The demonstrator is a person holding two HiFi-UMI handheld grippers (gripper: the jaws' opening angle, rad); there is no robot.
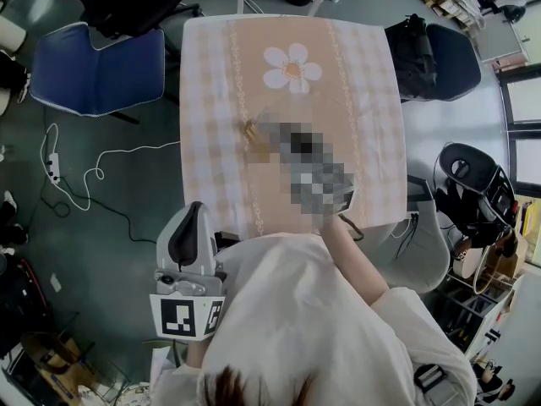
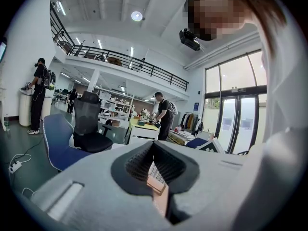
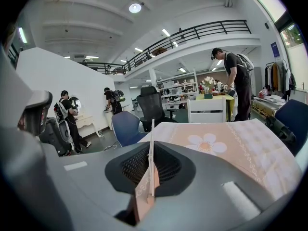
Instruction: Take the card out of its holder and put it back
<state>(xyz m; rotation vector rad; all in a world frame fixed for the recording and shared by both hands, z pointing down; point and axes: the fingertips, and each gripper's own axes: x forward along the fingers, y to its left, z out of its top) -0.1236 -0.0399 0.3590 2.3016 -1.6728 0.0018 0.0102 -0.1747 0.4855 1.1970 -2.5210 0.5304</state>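
Above the flowered tablecloth (image 3: 231,153) | right gripper (image 3: 152,150) clamped on thin white card (image 3: 152,134), edge-on, upright | left gripper (image 2: 154,150) closed

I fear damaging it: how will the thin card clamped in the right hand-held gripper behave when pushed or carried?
The card, seen edge-on, stands straight above the right hand-held gripper, so it is probably fairly stiff. It looks very thin, so likely light, and may bow if pushed at its tip.

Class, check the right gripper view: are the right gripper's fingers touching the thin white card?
Touching. The right gripper view shows the fingers closed on the card, which stands edge-on, pinched between them with no gap on either side.
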